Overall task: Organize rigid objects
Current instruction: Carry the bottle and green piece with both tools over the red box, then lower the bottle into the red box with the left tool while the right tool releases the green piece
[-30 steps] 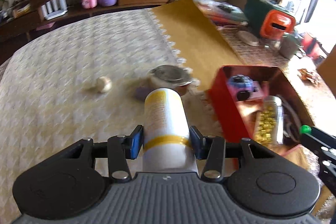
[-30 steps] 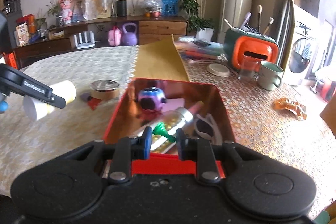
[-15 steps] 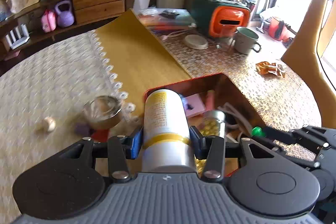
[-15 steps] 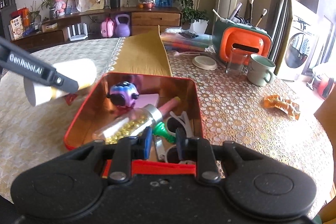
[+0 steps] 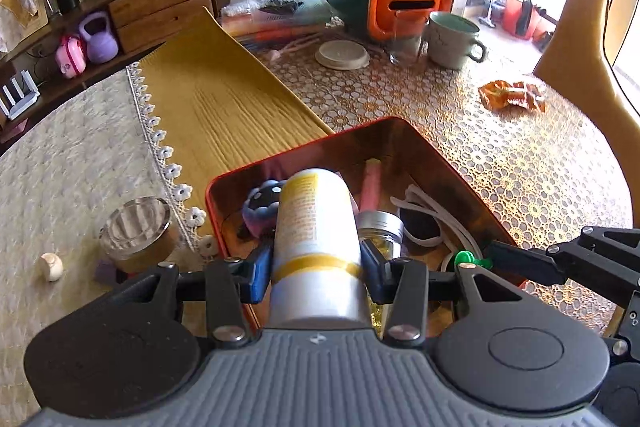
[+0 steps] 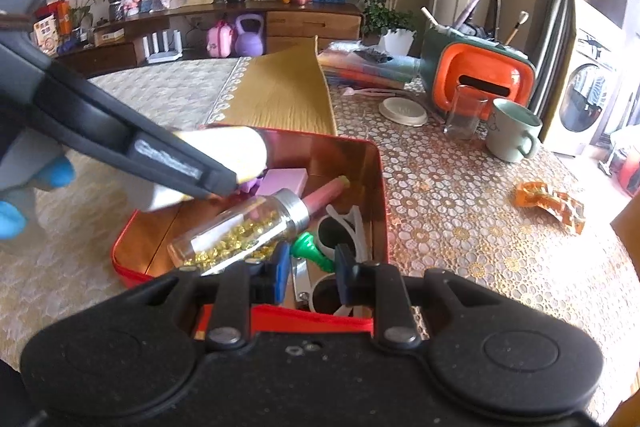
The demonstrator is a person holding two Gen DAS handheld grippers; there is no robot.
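My left gripper [image 5: 316, 267] is shut on a white bottle with yellow bands [image 5: 314, 223], tilted down over the left half of the open red tin [image 5: 280, 157]. In the right wrist view the same bottle [image 6: 240, 143] hangs above the tin's far left corner. My right gripper [image 6: 311, 269] is shut on a small green piece [image 6: 308, 247] just over the tin's near edge. Inside the tin lie a glass bottle of gold beads [image 6: 240, 235], white sunglasses [image 6: 348, 227], a pink tube [image 6: 324, 195], a pink block [image 6: 284, 179] and a purple ball toy [image 5: 262, 207].
Left of the tin on the white cloth sit a lidded round jar [image 5: 136, 231] and a small wooden ball [image 5: 52, 267]. A yellow runner [image 5: 212, 107] lies behind. Farther back are a mug [image 5: 452, 39], an orange-green box [image 5: 400, 3] and an orange wrapper [image 5: 512, 95].
My left gripper has carried the white bottle rightward from over the cloth to above the tin. My right gripper has shifted slightly over the tin, still holding the green piece.
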